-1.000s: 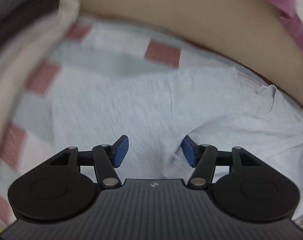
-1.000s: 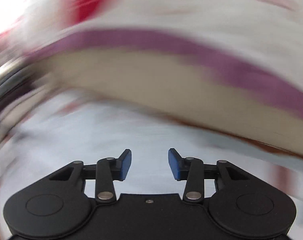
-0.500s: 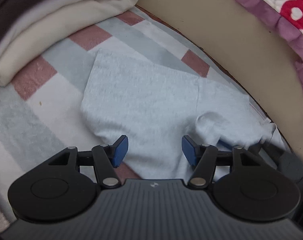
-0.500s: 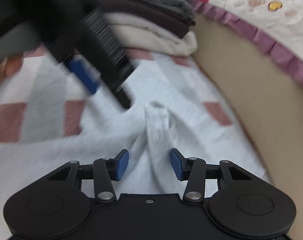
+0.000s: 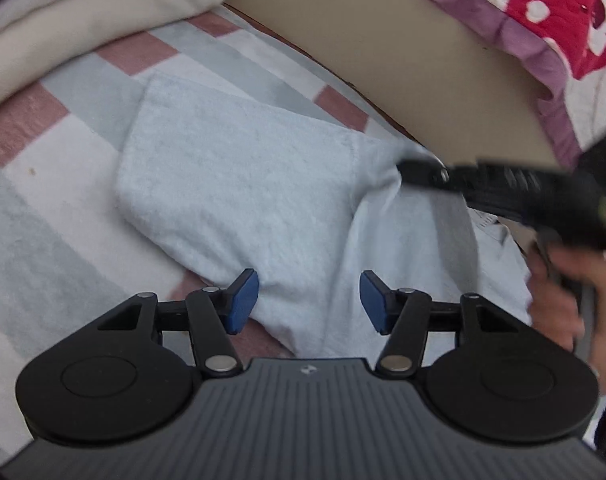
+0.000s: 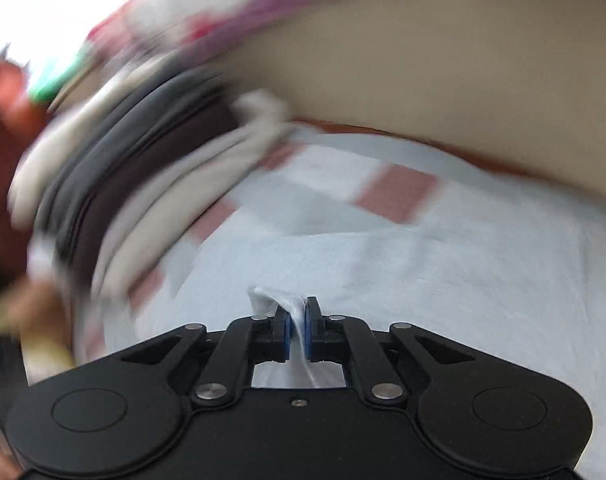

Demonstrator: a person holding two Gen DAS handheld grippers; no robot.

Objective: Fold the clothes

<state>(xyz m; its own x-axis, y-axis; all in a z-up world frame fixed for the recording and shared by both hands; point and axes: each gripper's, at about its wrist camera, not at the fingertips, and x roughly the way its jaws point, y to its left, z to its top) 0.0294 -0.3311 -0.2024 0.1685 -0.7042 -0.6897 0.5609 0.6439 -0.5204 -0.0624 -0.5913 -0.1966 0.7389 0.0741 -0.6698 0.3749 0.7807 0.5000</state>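
Observation:
A pale grey-blue garment (image 5: 239, 184) lies partly folded on the checked bedsheet (image 5: 43, 168). My left gripper (image 5: 309, 300) is open just above its near edge, nothing between the blue pads. In the left wrist view my right gripper (image 5: 403, 168) reaches in from the right, held by a hand (image 5: 559, 304), pinching a lifted fold of the garment. In the right wrist view my right gripper (image 6: 297, 326) is shut on that bunched fabric (image 6: 273, 298); the garment (image 6: 423, 264) spreads beyond it. That view is motion-blurred.
A stack of folded clothes (image 5: 83, 16), cream, dark and grey (image 6: 135, 168), sits at the left on the sheet. A beige headboard (image 5: 383, 52) runs along the far side, with a quilt in white, purple and red (image 5: 563, 28) above it.
My right gripper has closed on a fold of the garment and lifted it, swinging fast. The left gripper has come slightly closer and stays open.

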